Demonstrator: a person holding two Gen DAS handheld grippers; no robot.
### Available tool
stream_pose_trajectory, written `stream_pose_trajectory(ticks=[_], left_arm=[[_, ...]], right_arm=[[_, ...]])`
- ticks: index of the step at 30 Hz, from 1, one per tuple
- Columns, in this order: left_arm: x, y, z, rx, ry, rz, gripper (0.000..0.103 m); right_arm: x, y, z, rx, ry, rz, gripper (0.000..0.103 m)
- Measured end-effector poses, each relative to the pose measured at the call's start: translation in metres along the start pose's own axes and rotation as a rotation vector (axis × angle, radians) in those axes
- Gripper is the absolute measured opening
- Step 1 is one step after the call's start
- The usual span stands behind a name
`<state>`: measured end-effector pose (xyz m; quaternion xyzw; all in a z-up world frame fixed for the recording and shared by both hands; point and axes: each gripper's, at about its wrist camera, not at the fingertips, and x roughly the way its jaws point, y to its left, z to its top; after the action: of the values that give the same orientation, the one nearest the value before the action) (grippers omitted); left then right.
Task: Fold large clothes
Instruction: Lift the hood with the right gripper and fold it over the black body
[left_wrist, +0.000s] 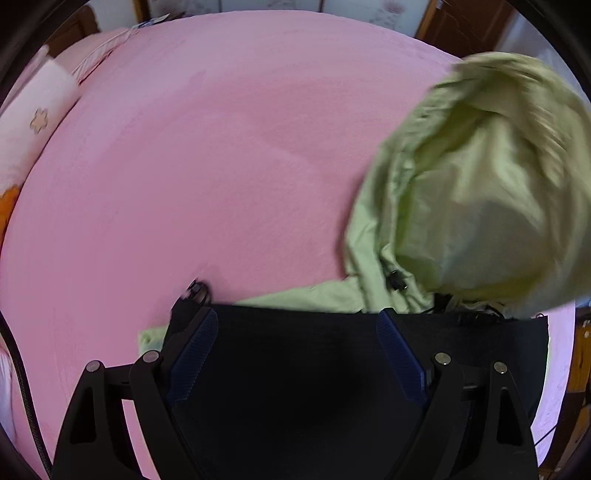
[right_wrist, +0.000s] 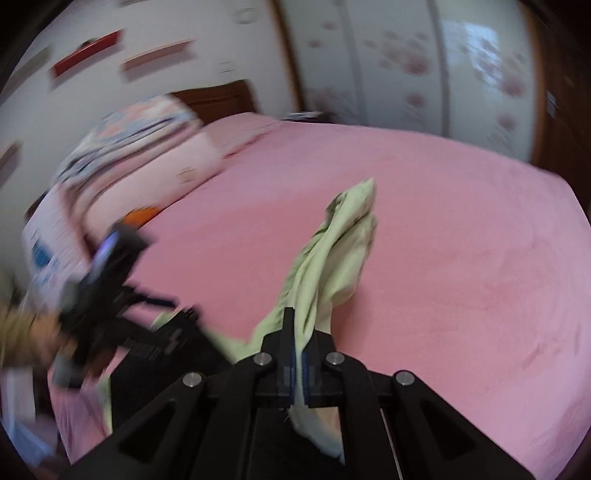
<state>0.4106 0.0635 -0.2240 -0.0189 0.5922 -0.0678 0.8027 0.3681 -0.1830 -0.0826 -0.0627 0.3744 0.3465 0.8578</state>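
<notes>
A light green jacket (left_wrist: 472, 192) with black inner parts lies on the pink bed (left_wrist: 207, 155). In the left wrist view its hood bulges up at the right, blurred, and a black panel (left_wrist: 295, 369) of the garment fills the space between my fingers. My left gripper (left_wrist: 297, 325) is open, with its blue pads apart over that black panel. My right gripper (right_wrist: 297, 347) is shut on a fold of the green jacket (right_wrist: 332, 254), which rises in a ridge ahead of the fingers. The left gripper (right_wrist: 110, 295) shows blurred at the left of the right wrist view.
Pink pillows (right_wrist: 159, 158) and a patterned quilt are stacked at the head of the bed, far left. A wardrobe with flowered doors (right_wrist: 424, 59) stands beyond the bed. Wide bare pink sheet (right_wrist: 461, 258) lies to the right and ahead.
</notes>
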Motion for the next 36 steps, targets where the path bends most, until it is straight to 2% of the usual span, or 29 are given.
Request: stream_pose_trajectory(ticks=[3,5,8,10,11,12,13,16,21,25,27,30,31,32,33,34,35,36], left_arm=[[-0.001,0.021,-0.021,-0.028,0.008,-0.009,0.087],[0.001,0.029,-0.037,-0.032,0.024,-0.002,0.087],[0.0,0.041,-0.06,-0.047,0.048,-0.002,0.087],[-0.002,0.046,-0.071,-0.059,0.058,-0.016,0.087],[-0.003,0.048,-0.076,-0.066,0.062,-0.027,0.087],[-0.005,0.05,-0.081,-0.07,0.066,-0.041,0.087],[-0.006,0.05,-0.084,-0.074,0.069,-0.053,0.087],[-0.009,0.052,-0.089,-0.083,0.075,-0.099,0.087],[-0.008,0.036,-0.096,-0.09,0.075,-0.206,0.087],[-0.007,0.02,-0.097,-0.067,0.087,-0.283,0.087],[-0.001,0.012,-0.098,-0.045,0.111,-0.317,0.087],[0.016,-0.004,-0.108,-0.01,0.148,-0.325,0.086],[0.018,-0.005,-0.112,-0.01,0.155,-0.33,0.073],[0.023,-0.007,-0.116,-0.016,0.168,-0.35,0.05],[0.029,-0.01,-0.117,-0.029,0.182,-0.37,0.037],[0.033,-0.01,-0.119,-0.048,0.187,-0.395,0.02],[0.034,-0.013,-0.121,-0.065,0.173,-0.404,0.013],[0.035,-0.017,-0.122,-0.059,0.157,-0.395,0.01]], right_arm=[[-0.012,0.051,-0.051,-0.208,0.086,-0.011,0.002],[-0.004,0.073,-0.098,-0.321,0.188,-0.089,0.002],[0.009,0.082,-0.156,-0.326,0.327,-0.209,0.009],[0.012,0.078,-0.177,-0.225,0.378,-0.241,0.014],[0.01,0.075,-0.187,-0.133,0.382,-0.251,0.015],[0.009,0.072,-0.191,-0.067,0.377,-0.251,0.023],[0.006,0.071,-0.194,0.012,0.372,-0.242,0.031],[-0.003,0.063,-0.209,0.274,0.34,-0.192,0.041],[-0.012,0.053,-0.226,0.567,0.275,-0.086,0.045],[-0.014,0.053,-0.219,0.709,0.189,-0.018,0.046],[-0.011,0.054,-0.217,0.741,0.162,-0.013,0.047],[0.0,0.051,-0.209,0.758,0.163,-0.019,0.047],[0.003,0.052,-0.208,0.759,0.169,-0.025,0.047],[0.012,0.053,-0.206,0.75,0.199,-0.053,0.047],[0.017,0.054,-0.204,0.74,0.226,-0.071,0.047],[0.012,0.055,-0.204,0.734,0.24,-0.077,0.042],[0.016,0.056,-0.202,0.724,0.255,-0.079,0.035],[0.02,0.057,-0.2,0.707,0.265,-0.066,0.01]])
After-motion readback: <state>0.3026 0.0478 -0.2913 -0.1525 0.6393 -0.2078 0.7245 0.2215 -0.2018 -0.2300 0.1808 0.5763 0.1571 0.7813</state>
